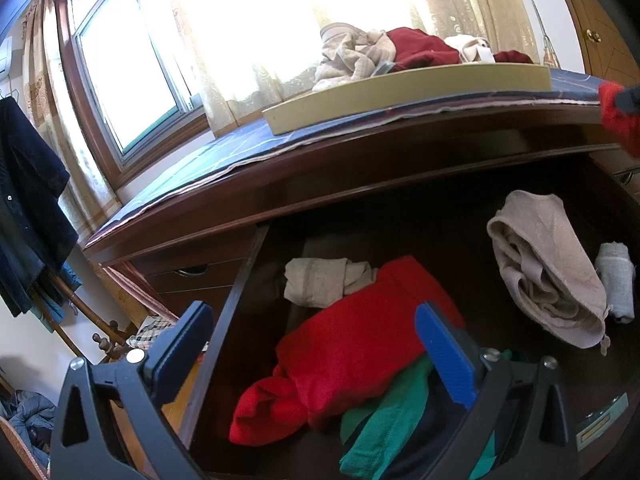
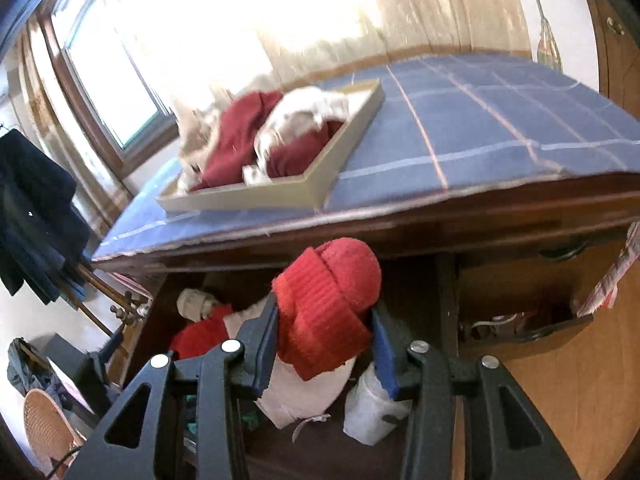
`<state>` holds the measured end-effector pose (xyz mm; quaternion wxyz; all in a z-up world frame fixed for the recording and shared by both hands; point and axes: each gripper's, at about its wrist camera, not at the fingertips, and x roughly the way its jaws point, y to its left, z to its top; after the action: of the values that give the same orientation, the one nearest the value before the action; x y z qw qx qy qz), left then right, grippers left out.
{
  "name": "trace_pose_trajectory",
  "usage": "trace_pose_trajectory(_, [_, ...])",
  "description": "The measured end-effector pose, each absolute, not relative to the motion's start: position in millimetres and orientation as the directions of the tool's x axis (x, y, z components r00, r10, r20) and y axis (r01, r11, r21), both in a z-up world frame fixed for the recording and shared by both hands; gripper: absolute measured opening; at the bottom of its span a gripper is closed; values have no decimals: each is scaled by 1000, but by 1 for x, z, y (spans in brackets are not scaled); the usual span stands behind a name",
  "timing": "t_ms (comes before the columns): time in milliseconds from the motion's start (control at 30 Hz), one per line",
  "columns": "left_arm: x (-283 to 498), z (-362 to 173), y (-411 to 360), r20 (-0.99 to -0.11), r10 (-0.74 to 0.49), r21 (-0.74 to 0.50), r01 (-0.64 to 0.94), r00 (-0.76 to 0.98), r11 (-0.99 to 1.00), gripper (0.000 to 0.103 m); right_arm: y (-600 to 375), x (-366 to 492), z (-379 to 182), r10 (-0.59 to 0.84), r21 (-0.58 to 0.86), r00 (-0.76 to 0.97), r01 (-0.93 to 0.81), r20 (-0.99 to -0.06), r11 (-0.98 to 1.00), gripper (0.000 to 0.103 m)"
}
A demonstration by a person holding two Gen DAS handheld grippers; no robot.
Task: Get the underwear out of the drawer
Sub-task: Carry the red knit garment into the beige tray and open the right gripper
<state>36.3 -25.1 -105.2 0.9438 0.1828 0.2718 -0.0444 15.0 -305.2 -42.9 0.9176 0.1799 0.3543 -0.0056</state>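
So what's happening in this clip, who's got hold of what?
A person is emptying an open drawer with two handheld grippers. The right gripper is clamped on a red knitted garment, held above the drawer. The left gripper hovers open over the clothes left inside. A tray on the dresser top already holds several garments.

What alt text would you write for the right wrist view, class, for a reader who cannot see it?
The right gripper holds a rolled red knit garment above the open drawer. Behind, a shallow tray of clothes sits on a blue checked cloth.
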Motion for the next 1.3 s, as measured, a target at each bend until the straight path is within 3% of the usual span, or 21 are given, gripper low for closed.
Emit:
trace_pose_trajectory(500, [36, -106, -25, -529, 15, 321, 183, 849, 929, 103, -269, 49, 42, 113, 215, 860, -3, -498, 977, 44])
trace_pose_trajectory(767, [36, -104, -26, -524, 8, 319, 188, 852, 929, 103, -296, 109, 70, 7, 154, 884, 74, -467, 985, 44])
trace_pose_trajectory(1067, [35, -105, -26, -523, 8, 323, 190, 852, 927, 103, -347, 208, 41, -123, 33, 812, 172, -570, 984, 45])
trace_pose_trajectory(1300, [38, -105, -27, -540, 15, 321, 190, 842, 928, 103, -357, 257, 1, -128, 7, 752, 174, -647, 985, 45])
